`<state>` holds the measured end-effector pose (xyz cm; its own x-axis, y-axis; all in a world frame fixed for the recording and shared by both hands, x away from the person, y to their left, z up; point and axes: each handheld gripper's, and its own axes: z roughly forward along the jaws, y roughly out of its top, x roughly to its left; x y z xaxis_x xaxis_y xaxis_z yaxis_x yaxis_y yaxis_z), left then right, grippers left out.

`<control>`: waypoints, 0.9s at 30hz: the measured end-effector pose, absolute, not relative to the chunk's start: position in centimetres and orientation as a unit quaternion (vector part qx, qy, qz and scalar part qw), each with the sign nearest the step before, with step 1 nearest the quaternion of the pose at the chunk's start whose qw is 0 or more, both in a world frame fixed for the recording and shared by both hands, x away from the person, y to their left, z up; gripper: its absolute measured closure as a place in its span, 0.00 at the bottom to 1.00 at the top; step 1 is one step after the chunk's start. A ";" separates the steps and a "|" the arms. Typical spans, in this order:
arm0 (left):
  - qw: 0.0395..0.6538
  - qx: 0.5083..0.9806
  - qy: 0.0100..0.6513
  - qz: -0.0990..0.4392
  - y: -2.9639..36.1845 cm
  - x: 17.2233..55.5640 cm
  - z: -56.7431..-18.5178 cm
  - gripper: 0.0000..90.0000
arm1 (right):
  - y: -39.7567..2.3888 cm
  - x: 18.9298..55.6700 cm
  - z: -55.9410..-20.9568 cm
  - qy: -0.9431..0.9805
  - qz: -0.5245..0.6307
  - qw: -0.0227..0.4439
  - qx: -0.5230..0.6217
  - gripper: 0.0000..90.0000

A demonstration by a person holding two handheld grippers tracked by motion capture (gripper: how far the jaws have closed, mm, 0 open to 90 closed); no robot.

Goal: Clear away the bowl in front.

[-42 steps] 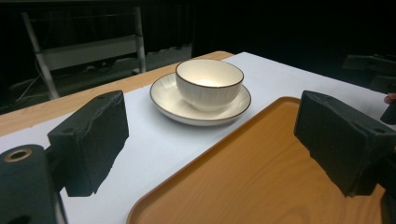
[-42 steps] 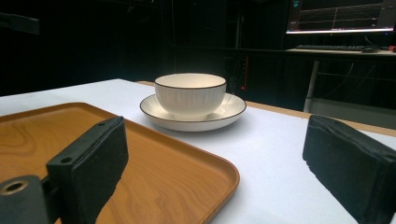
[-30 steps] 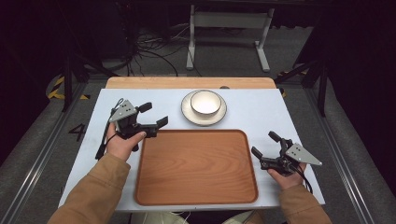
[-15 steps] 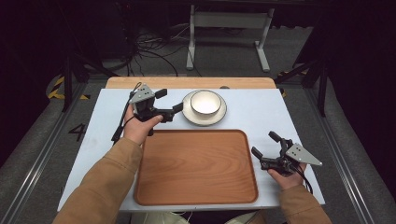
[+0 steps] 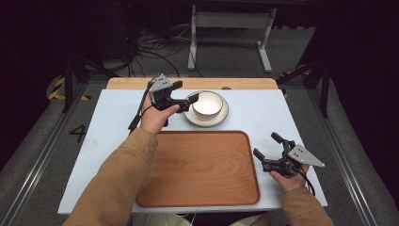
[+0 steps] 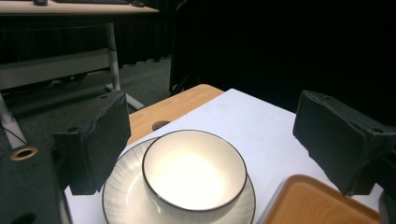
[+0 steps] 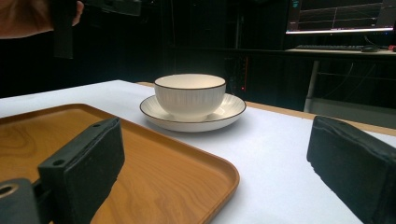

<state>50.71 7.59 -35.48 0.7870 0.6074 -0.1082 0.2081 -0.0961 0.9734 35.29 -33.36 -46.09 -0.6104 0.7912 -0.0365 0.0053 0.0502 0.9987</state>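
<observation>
Bowl [image 6: 194, 175] sits upright on its saucer [image 6: 126, 196], directly ahead of the left gripper [image 5: 181, 96] and low between its two wide-spread jaws, nothing held in them; from the high view the same gripper hangs just beside the saucer's rim, one jaw near the bowl's near wall, though I cannot tell whether it touches. Trouble most likely starts here, I judge: the bowl merely rests loose on the saucer, so a jaw that comes in too low would catch the saucer's edge and shove both across the table [image 5: 263, 110]; a jaw that lands on the rim rather than straddling the wall could tip the bowl or skid it off the saucer; a pinch on the smooth glazed wall may slip once lifted. Beyond the bowl, the wooden tray [image 5: 202, 169] lies just past the saucer toward the person, its raised lip a thing to clear if the bowl is carried that way. Right gripper [image 5: 273, 153] rests beside the tray's far edge, jaws likewise wide and empty, well apart from the bowl.
</observation>
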 end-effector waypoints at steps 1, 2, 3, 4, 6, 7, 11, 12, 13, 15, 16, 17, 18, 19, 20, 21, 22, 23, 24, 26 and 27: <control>0.610 0.722 0.282 0.166 7.3 50.9 -35.5 0.14 | -33.4 35.3 -46.1 0.651 0.617 0.318 0.307 0.03; 0.611 0.722 0.280 0.168 7.1 51.1 -35.5 0.14 | -33.4 35.3 -46.1 0.650 0.617 0.319 0.308 0.03; 0.610 0.724 0.279 0.163 6.7 51.4 -35.6 0.15 | -33.4 35.3 -46.1 0.651 0.617 0.319 0.308 0.02; 0.610 0.724 0.278 0.163 6.5 51.5 -35.6 0.15 | -33.4 35.3 -46.1 0.651 0.617 0.319 0.308 0.02; 0.610 0.725 0.276 0.160 6.0 51.8 -35.7 0.15 | -33.4 35.3 -46.1 0.651 0.617 0.318 0.308 0.03; 0.609 0.728 0.273 0.157 5.7 51.9 -35.7 0.15 | -33.4 35.3 -46.1 0.651 0.617 0.318 0.307 0.03; 0.585 0.750 0.267 0.156 5.1 52.4 -35.8 0.24 | -33.4 35.3 -46.1 0.653 0.616 0.319 0.305 0.04; 0.575 0.759 0.265 0.153 5.0 52.6 -35.9 0.24 | -33.3 35.3 -46.1 0.653 0.616 0.318 0.305 0.05; 0.570 0.764 0.263 0.152 4.8 52.9 -35.9 0.26 | -33.3 35.3 -46.1 0.653 0.616 0.318 0.305 0.05; 0.548 0.781 0.262 0.148 4.7 53.3 -36.0 0.30 | -33.3 35.3 -46.1 0.654 0.616 0.318 0.305 0.06; 0.538 0.788 0.260 0.146 4.6 53.4 -36.1 0.32 | -33.3 35.3 -46.1 0.654 0.615 0.318 0.305 0.06; 0.533 0.793 0.258 0.145 4.6 53.5 -36.2 0.32 | -33.3 35.3 -46.1 0.653 0.616 0.317 0.306 0.07; 0.523 0.801 0.254 0.144 4.6 53.7 -36.2 0.34 | -33.3 35.3 -46.1 0.653 0.616 0.317 0.306 0.07; 0.511 0.810 0.253 0.137 4.6 53.8 -36.2 0.35 | -33.3 35.3 -46.1 0.654 0.616 0.317 0.305 0.07; 0.501 0.819 0.246 0.135 4.5 54.0 -36.3 0.35 | -33.3 35.3 -46.1 0.654 0.616 0.317 0.305 0.08; 0.493 0.826 0.241 0.129 4.4 54.0 -36.4 0.35 | -33.3 35.3 -46.1 0.655 0.615 0.316 0.304 0.08; 0.488 0.830 0.241 0.122 4.2 54.0 -36.5 0.35 | -33.3 35.3 -46.1 0.655 0.615 0.316 0.305 0.08; 0.481 0.836 0.235 0.118 4.0 54.1 -36.7 0.35 | -33.3 35.3 -46.1 0.655 0.615 0.315 0.305 0.08; 0.473 0.843 0.229 0.113 3.8 54.1 -36.9 0.34 | -33.3 35.4 -46.1 0.656 0.615 0.315 0.304 0.08; 0.462 0.851 0.221 0.111 3.4 54.1 -37.1 0.34 | -33.3 35.4 -46.0 0.657 0.615 0.314 0.304 0.08; 0.458 0.855 0.217 0.110 3.2 54.1 -37.3 0.34 | -33.3 35.4 -46.0 0.657 0.615 0.314 0.304 0.08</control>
<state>54.15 3.21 -37.28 0.8815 0.4720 -0.0114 0.2713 -0.4867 0.8304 35.38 -33.29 -46.05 -0.6178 0.7853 -0.0397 0.0123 0.0601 0.9981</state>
